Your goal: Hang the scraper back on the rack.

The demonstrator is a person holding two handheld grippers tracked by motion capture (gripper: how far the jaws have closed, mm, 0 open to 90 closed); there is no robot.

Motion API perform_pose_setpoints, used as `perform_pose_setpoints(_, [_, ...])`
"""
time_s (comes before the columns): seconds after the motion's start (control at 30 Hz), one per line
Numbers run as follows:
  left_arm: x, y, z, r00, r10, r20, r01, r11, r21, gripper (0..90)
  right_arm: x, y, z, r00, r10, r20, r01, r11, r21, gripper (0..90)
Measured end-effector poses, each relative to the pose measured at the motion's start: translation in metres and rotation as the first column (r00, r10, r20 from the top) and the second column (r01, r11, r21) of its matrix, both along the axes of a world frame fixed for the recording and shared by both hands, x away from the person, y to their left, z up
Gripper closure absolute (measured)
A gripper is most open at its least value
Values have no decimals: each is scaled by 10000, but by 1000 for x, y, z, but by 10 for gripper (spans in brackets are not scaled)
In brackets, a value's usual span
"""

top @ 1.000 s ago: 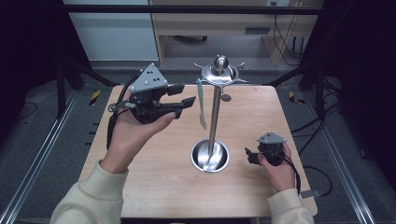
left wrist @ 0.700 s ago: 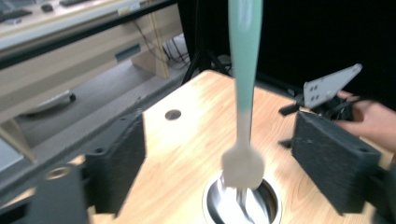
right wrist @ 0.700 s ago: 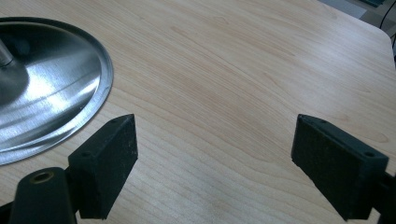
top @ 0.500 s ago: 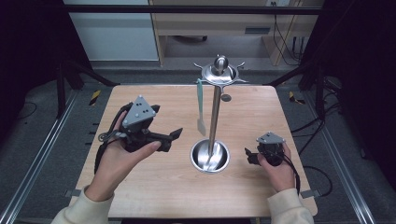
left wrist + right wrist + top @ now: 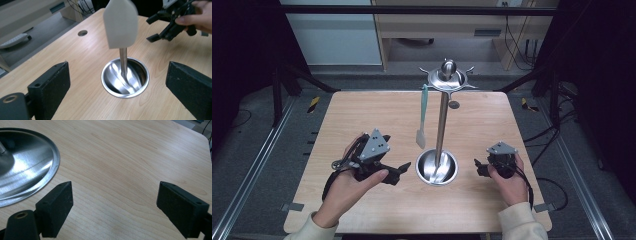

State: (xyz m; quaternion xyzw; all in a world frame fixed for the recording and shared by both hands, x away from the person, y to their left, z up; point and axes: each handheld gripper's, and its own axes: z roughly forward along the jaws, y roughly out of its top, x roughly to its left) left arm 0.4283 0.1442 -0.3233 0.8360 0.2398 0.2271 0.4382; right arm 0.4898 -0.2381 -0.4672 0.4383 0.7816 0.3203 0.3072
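**Asker:** While both hands rest low on the wooden surface [image 5: 362, 107], where is there room to move?

**Describer:** Plenty. A steel stand [image 5: 441, 130] rises from a round dish base [image 5: 437, 167] near the middle. Bare wood lies behind it to the far edge, broken by a small round hole [image 5: 454, 104] just beside the pole. The front strip between the two forearms is bare as well. Beyond every edge the floor drops away, with metal rails along the left and right sides.

**Asker:** And the spatula?

**Describer:** A pale spatula [image 5: 422, 120] with a green handle hangs from the stand's spiked top ring [image 5: 447, 79], on the left of the pole, blade down, clear of the wood and just above the dish. In the left gripper view its blade [image 5: 121, 23] hangs ahead, centred between the jaws, in front of the pole.

**Asker:** What are the hands doing?

**Describer:** The left gripper [image 5: 399, 170] lies left of the dish, pointing at it. Its jaws have just been opening and stand wide apart, nothing between them. The right gripper [image 5: 478, 167] sits right of the dish, near the right edge, jaws also wide apart over bare wood, with the dish rim [image 5: 53, 160] beside its left jaw.

**Asker:** Any writing or brand marks?

**Describer:** None that can be read.
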Motion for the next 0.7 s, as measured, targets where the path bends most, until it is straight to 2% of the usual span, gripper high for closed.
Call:
perform_pose_setpoints(0.23, [6,4,-30,9994,86,-350,-69,9988,484,53,-1,-1,0,10000,-15,32,15,10000,-29,137])
perform_pose_setpoints(0.37, [10,8,-41,9985,170,-525,-143,9985,522,54,-1,-1,0,10000,-14,56,14,10000,-58,139])
perform_pose_setpoints(0.47, [14,15,-54,9964,384,-754,-335,9973,652,56,-1,0,0,10000,-13,43,13,10000,-38,139])
perform_pose_setpoints(0.5, [14,15,-54,9964,384,-754,-335,9973,652,56,-1,0,0,10000,-13,43,13,10000,-38,139])
perform_pose_setpoints(0.53, [15,20,-61,9951,567,-804,-507,9959,745,57,-1,0,1,10000,-14,52,14,10000,-40,139])
perform_pose_setpoints(0.67, [18,29,-70,9919,798,-984,-726,9946,747,58,-1,0,0,10000,7,28,-7,10000,-33,139])
perform_pose_setpoints(0.7, [20,35,-76,9895,1003,-1039,-931,9931,718,59,-1,0,0,10000,10,34,-10,10000,-31,139])
